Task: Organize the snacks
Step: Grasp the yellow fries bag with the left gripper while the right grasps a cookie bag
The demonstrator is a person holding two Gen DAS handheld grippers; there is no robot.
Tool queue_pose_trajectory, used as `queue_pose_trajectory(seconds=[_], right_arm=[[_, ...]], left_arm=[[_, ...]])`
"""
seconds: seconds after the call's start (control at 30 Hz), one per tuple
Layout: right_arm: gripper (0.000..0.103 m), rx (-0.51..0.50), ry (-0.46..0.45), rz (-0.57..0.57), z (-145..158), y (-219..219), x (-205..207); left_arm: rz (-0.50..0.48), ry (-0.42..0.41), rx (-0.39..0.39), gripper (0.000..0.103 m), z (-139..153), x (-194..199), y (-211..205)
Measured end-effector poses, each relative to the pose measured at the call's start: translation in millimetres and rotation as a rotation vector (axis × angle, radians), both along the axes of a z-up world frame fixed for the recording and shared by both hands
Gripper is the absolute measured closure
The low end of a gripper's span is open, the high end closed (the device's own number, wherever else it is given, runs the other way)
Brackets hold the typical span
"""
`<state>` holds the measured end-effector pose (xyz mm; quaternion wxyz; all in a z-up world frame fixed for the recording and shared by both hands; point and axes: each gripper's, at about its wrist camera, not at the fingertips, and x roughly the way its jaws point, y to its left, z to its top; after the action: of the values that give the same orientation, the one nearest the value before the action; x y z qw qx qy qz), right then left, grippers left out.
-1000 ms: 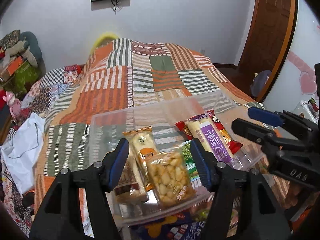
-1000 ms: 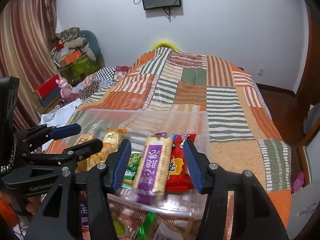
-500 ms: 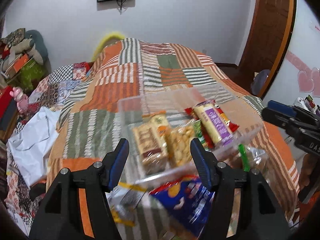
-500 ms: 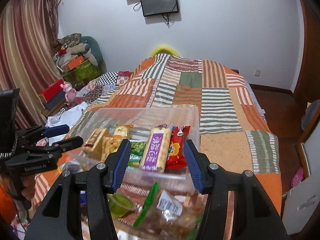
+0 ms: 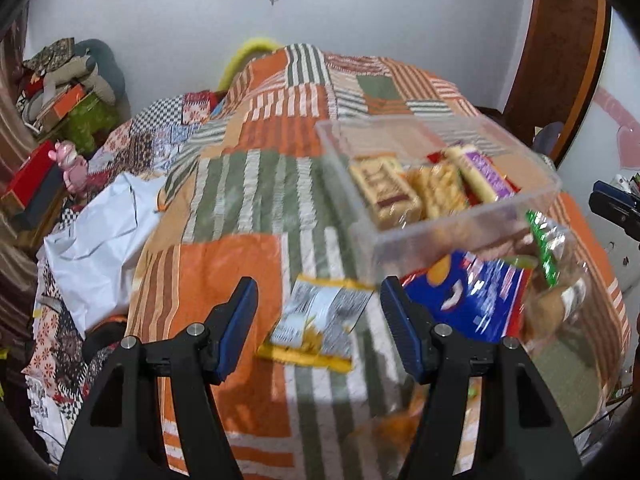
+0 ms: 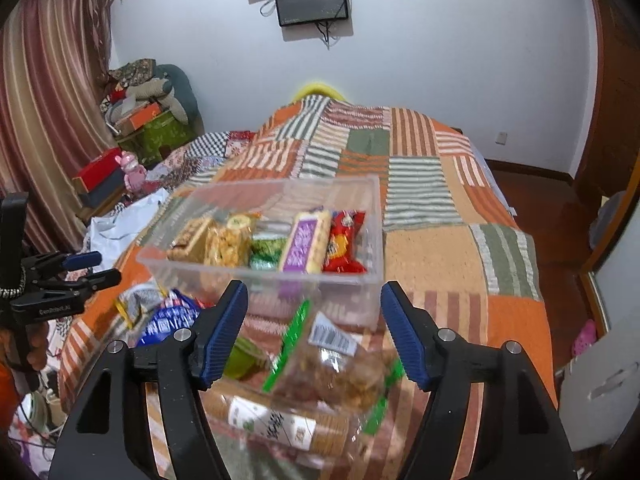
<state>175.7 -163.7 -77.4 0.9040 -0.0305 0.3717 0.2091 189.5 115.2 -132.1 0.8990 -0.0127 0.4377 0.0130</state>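
Hovering above the bed (image 6: pixel 440 248), both the left tongs (image 5: pixel 318 320) and right tongs (image 6: pixel 314 320) gape empty, the clear snack box (image 6: pixel 260 276) just beyond them.

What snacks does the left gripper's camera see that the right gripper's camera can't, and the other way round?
Only the left view shows the whole silver-and-yellow packet lying on the quilt between the open left gripper.

Only the right view shows the cracker pack and the red snack bag clearly.

Both show the clear box of snacks, the purple-label bar and the blue bag.
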Motion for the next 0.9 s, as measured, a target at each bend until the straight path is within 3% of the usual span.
queue_pose_trajectory(seconds=[0.23,0.43,0.8,0.9], right_arm=[[0.023,-0.027,0.078,-0.053,-31.2,-12.0,3.4],[0.023,-0.017,0.168,-0.070,-50.3,-15.1,8.8],[0.008,-0.011,0.219,-0.054,-61.4,-12.1,13.6],[0.003,-0.012,0.223,-0.057,-62.2,-13.8,13.1]], left_arm=[[0.002,0.042,0.012,0.034,-28.9,-5.6,12.7],[-0.012,0.081,-0.023,0.034,-49.7,2.3,15.6],[-0.023,0.086,-0.036,0.032,-65.5,19.1,14.5],[-0.011,0.094,-0.070,0.030,-69.7,22.5,19.3]])
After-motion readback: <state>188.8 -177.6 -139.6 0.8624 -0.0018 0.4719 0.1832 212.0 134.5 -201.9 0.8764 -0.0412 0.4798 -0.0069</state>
